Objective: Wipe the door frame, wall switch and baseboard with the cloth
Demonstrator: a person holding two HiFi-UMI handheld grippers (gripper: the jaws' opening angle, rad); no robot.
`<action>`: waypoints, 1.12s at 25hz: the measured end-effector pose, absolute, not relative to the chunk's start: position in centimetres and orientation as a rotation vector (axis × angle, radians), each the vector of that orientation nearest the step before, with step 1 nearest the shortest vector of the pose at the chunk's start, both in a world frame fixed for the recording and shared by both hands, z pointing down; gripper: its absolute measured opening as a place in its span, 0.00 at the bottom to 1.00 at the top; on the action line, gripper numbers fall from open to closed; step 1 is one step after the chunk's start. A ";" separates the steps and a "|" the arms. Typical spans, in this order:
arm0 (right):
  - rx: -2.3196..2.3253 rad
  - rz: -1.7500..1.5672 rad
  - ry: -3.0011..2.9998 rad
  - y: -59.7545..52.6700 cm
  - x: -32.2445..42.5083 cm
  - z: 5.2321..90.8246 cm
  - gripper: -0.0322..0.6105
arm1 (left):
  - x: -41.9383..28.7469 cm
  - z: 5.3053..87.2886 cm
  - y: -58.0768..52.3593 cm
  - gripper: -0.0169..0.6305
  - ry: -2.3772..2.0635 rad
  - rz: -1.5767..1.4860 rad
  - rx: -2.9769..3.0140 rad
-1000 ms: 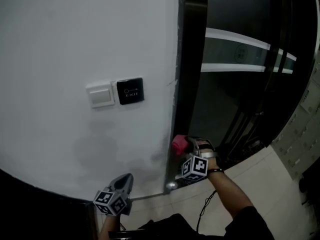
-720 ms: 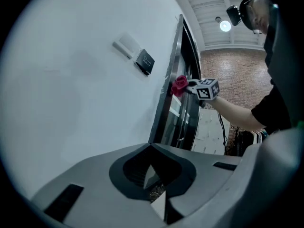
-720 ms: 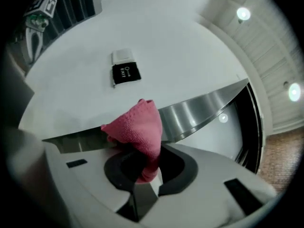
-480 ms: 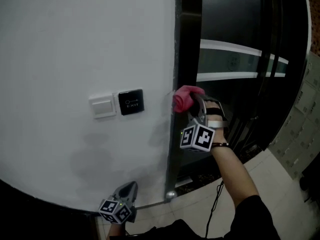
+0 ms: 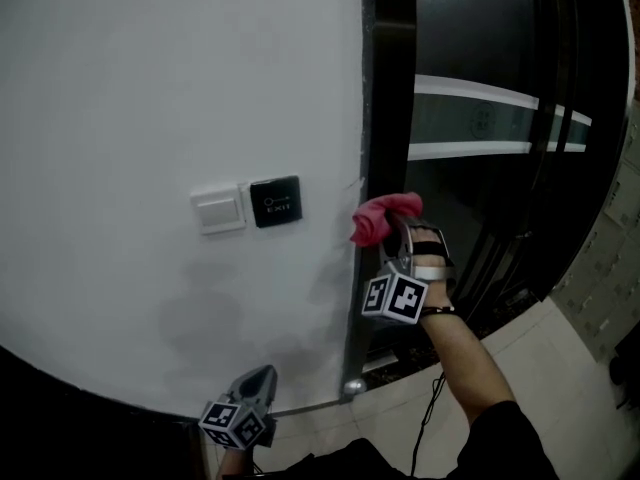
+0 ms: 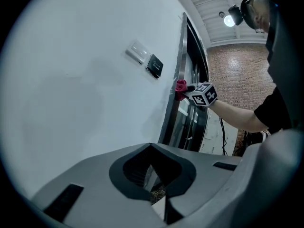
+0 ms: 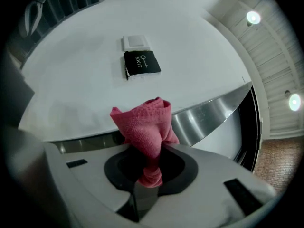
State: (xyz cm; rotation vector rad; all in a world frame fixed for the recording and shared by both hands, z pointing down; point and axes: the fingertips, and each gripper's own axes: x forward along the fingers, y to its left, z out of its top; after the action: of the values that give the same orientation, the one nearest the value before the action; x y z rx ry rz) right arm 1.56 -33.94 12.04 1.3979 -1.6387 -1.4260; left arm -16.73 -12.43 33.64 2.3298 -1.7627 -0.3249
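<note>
Wall (image 5: pixel 150 118): a broad white surface that fills the left of the head view.
Door frame (image 5: pixel 388 88): a dark upright strip along the wall's right edge. It shows as shiny metal in the right gripper view, with dark glass to its right.
Right gripper (image 5: pixel 395 236): held up at the frame by a hand (image 5: pixel 428 253), level with the switch plates. Its marker cube faces the camera.
Right jaws: pinching the cloth between them.
Left gripper (image 5: pixel 250 393): low, near the foot of the wall, well apart from the right gripper.
Left jaws: pressed together with nothing between them, as its own view shows.
Cloth (image 5: pixel 383 218): pink and bunched. Its lower end is nipped down in the throat of the right gripper's jaws. The loose fold stands out past the jaw tips and lies against the frame's left edge, where the frame meets the wall.
Exit button (image 5: pixel 275 201): a black plate on the wall, left of the cloth.
Wall switch (image 5: pixel 218 210): a white plate touching the exit button's left side.
</note>
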 end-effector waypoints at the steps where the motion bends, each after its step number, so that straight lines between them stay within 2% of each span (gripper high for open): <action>1: 1.390 -1.421 -1.640 -33.9 1.5 12.4 0.13 | -16.6 33.7 -12.4 0.01 -1.762 -0.322 2.331; 28: 1.150 -1.247 -1.721 -33.9 1.2 26.5 0.14 | -16.2 33.0 -12.6 0.01 -1.957 -0.239 2.310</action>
State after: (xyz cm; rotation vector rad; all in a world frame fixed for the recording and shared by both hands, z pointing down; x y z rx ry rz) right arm 1.24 -33.86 26.46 1.1501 -1.7213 -1.2467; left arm -16.18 -12.55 32.96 2.3101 -1.9570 -0.2387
